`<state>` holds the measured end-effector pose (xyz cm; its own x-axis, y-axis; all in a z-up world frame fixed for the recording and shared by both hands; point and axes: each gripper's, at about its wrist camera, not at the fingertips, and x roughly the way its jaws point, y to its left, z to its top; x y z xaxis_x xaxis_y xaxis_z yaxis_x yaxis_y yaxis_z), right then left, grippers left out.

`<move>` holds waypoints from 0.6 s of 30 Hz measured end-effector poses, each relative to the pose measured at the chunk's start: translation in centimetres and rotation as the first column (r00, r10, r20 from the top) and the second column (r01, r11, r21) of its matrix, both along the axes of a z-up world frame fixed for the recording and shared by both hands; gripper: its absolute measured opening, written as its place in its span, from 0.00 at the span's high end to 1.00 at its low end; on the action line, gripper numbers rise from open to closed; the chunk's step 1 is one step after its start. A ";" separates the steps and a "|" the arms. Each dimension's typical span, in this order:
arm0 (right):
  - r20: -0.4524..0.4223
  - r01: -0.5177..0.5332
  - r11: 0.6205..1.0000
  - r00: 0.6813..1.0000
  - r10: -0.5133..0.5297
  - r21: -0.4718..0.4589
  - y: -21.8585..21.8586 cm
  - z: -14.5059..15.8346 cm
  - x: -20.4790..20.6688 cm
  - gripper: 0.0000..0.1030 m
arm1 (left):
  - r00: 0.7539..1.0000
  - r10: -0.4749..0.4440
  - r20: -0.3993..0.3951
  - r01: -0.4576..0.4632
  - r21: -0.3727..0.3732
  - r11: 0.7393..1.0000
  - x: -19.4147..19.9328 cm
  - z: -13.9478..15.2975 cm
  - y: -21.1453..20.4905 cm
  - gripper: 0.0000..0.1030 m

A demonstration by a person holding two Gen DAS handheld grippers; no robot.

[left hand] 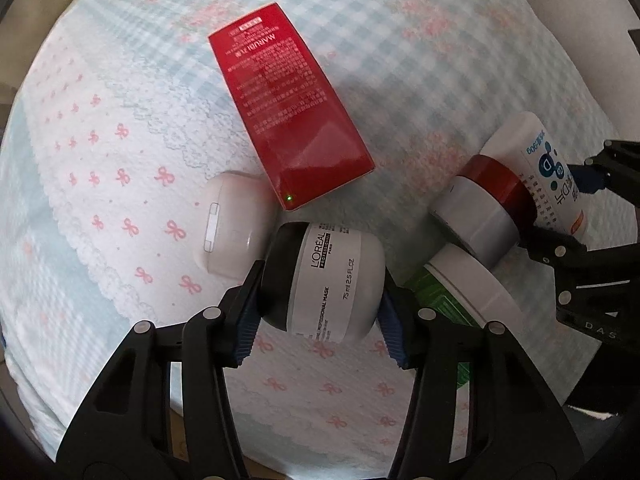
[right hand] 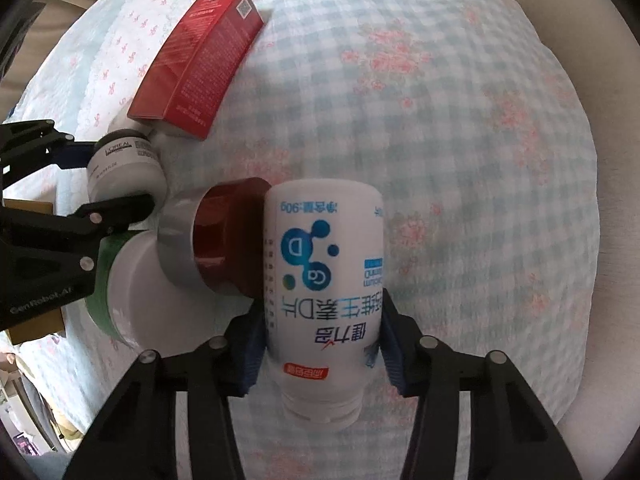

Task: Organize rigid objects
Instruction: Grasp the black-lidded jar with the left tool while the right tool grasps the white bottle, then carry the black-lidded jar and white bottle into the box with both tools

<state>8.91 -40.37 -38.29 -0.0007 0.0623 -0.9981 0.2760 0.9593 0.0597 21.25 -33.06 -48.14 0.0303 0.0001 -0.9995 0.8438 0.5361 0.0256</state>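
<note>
My left gripper [left hand: 320, 324] is shut on a small grey L'Oréal jar [left hand: 328, 280] with a black lid, lying on its side; its blue pads press both ends. In the right wrist view the same jar [right hand: 124, 172] lies at the left between the other gripper's fingers [right hand: 116, 208]. My right gripper [right hand: 322, 344] is shut on a white supplement bottle [right hand: 324, 276] with blue print, lying on its side, cap toward the camera. That bottle [left hand: 544, 176] shows at the right edge of the left view.
A red carton [left hand: 288, 104] [right hand: 200, 68] lies beyond the jar, with a white earbud case [left hand: 232, 232] beside it. A red-and-grey jar [left hand: 484, 208] [right hand: 212, 236] and a green tub with a white lid [left hand: 472, 284] [right hand: 132, 288] lie between the grippers. All rest on a checked floral cloth [left hand: 420, 60].
</note>
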 end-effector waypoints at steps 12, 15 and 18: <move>0.085 0.083 0.996 0.993 -0.081 -0.020 0.0 5.2 -1.8 0.55 | 0.992 0.126 0.029 -0.121 -0.116 0.986 0.2 6.3 3.3 0.54; 0.129 0.096 0.995 0.987 -0.091 -0.029 0.2 8.0 -2.3 0.55 | 0.980 0.196 0.037 -0.186 -0.182 0.966 -0.2 9.9 5.2 0.54; 0.183 0.107 0.994 0.978 -0.098 -0.037 0.4 11.1 -2.4 0.56 | 0.966 0.251 0.057 -0.232 -0.231 0.945 -0.6 13.3 7.0 0.54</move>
